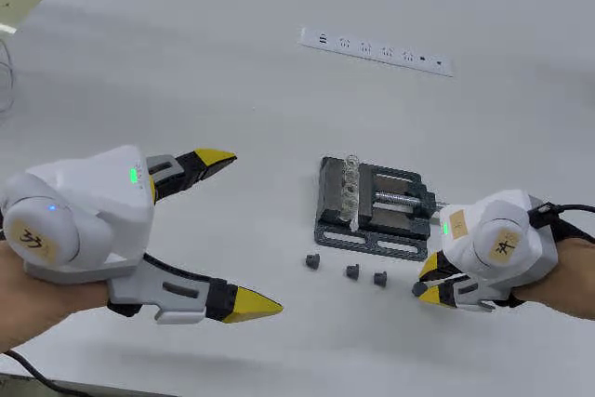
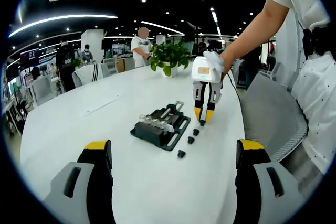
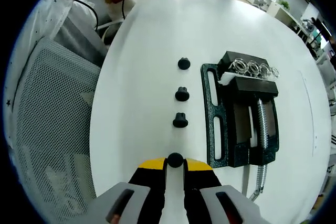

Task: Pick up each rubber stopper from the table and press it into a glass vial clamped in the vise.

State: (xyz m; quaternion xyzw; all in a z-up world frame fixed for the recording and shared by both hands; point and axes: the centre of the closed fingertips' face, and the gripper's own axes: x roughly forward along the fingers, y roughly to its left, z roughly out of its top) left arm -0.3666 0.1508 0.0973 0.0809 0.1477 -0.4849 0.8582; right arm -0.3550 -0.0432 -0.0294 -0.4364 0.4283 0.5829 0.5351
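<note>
White and mostly bare, the surface (image 1: 186, 62) carries a power strip (image 1: 376, 50) toward the upper right of the head view. A dark vise (image 1: 390, 216) sits at the centre, with a row of glass vials (image 1: 350, 183) standing upright in its clamp. The step in hand looks like the pick-up of one stopper. At the bottom of the right gripper view, the right tongs (image 3: 175, 165) are closed almost fully on a small black rubber stopper (image 3: 175, 159), pinched at their yellow tips. Whether it is lifted clear of the surface I cannot tell. Three more stoppers (image 3: 181, 94) lie in a loose line in the middle of that view, just beside the vise's long edge and each apart from the others. The left tongs (image 1: 256, 230), at the lower left of the head view, gape wide and hold nothing, well apart from the vise. The vials are clear glass, and their mouths look open, none plugged as far as shows. The next move, I judge, calls for carrying the held stopper over one vial mouth, squaring it plug end down, and pressing straight so the glass is not levered sideways.
</note>
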